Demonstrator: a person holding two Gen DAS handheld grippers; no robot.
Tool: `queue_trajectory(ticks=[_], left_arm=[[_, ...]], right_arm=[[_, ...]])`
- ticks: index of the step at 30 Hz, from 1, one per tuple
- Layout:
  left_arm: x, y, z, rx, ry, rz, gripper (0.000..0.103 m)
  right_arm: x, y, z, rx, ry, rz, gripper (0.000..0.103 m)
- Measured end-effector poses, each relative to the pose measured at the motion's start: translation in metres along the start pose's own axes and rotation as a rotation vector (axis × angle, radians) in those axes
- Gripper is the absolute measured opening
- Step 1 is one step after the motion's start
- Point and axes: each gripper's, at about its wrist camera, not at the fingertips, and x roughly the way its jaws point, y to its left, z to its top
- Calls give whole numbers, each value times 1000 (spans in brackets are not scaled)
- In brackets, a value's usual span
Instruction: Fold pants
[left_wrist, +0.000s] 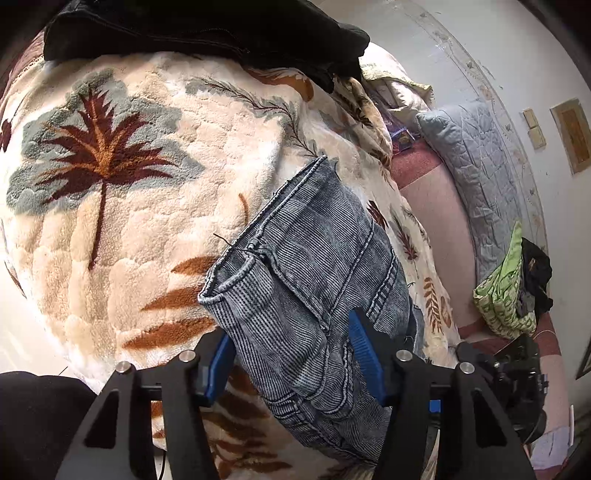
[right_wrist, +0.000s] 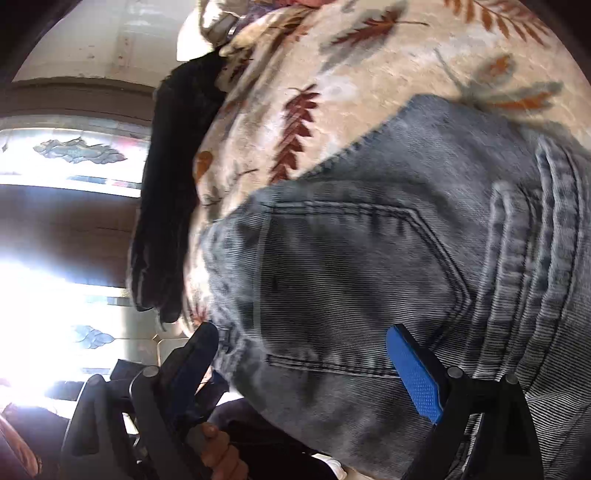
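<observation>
- The blanket (left_wrist: 147, 229) — a plush, leaf-printed spread — fills the ground ahead of both grippers, and the work is being done on it.
- A black garment (left_wrist: 207, 29) lies at the far edge, well beyond the left gripper; it looks already dealt with, though I cannot tell how it is folded.
- The pants (left_wrist: 314, 280), grey-blue washed denim, lie just ahead of and between the fingers of both grippers. In the left wrist view they are a compact bundle with the hems stacked at the far end, so the lengthwise fold and at least one crosswise fold seem done.
- The back pocket (right_wrist: 354, 288) faces up directly ahead of the right gripper, which puts the seat on the outside of the bundle.
- The left gripper (left_wrist: 291, 362) has its fingers spread, straddling the near end of the denim without pinching it.
- The right gripper (right_wrist: 314, 369) is likewise spread wide, fingers either side of the pocket — nothing clamped.
- What is left, by my reading: perhaps a last tidy or fold; the task looks nearly finished.
</observation>
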Motion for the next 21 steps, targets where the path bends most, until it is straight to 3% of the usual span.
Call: queue_trajectory(ticks=[2, 4, 6, 7, 8, 15, 21], left_arm=[[1, 1, 0, 11, -5, 19, 48], [1, 2, -1, 21, -8, 32, 45], [2, 2, -1, 30, -10, 37, 41], [3, 2, -1, 35, -10, 43, 38], [3, 2, -1, 40, -7, 49, 37], [-2, -13, -4, 136, -31, 108, 33], [-9, -63, -20, 348, -108, 237, 18]], right_arm=[[-9, 13, 11, -30, -47, -2, 94], [-3, 9, 25, 5, -62, 66, 94], [29, -4, 37, 83, 4, 129, 94], [51, -13, 39, 104, 67, 106, 94], [59, -18, 38, 97, 61, 88, 95], [16, 16, 17, -27, -9, 63, 95], [-43, -8, -29, -106, -116, -9, 95]])
